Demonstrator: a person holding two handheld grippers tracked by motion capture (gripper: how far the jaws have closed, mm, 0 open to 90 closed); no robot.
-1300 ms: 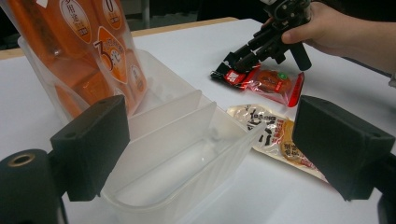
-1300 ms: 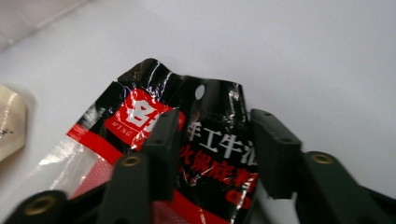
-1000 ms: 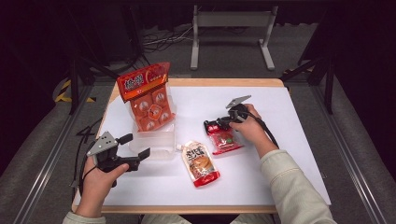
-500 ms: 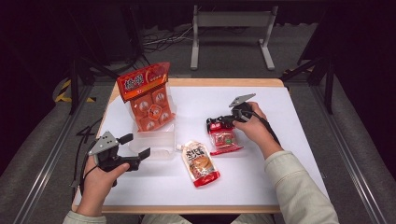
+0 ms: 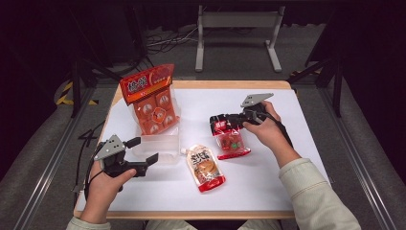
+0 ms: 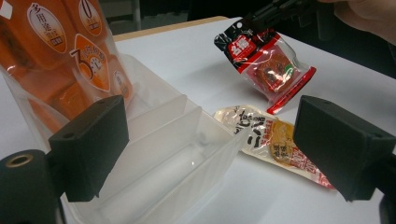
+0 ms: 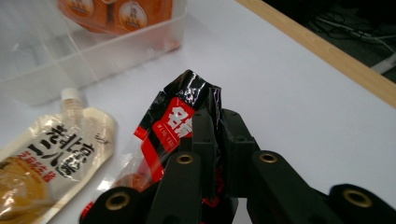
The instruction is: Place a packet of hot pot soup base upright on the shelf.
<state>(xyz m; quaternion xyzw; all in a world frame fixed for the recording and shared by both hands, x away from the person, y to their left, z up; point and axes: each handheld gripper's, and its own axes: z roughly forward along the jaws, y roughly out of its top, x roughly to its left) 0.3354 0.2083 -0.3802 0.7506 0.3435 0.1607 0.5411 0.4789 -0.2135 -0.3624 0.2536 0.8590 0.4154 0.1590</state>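
Right tongs (image 5: 224, 120) clamped on the black header of the red snack packet (image 5: 231, 143), centre-right of the high view; the right gripper view shows the jaws pinching the crumpled top edge, which they have just been closing onto. Packet hangs tilted in the left gripper view, lower edge at or barely off the bench (image 5: 287, 182), can't tell which. Left tongs (image 5: 142, 150) apart, holding nothing, parked at the near edge of the clear divided bin (image 5: 158, 148), lower left of the high view. Orange multipack (image 5: 151, 100) stands in the bin's far section; near sections look free. Spouted sauce pouch (image 5: 205, 167) lies flat between bin and packet. My read: this is a lift-and-carry to the bin. Get the packet fully clear before going sideways so the tail doesn't drag the pouch. The grip is on thin film, so no jerks. Come in above the bin wall, lower into a free slot, then release.
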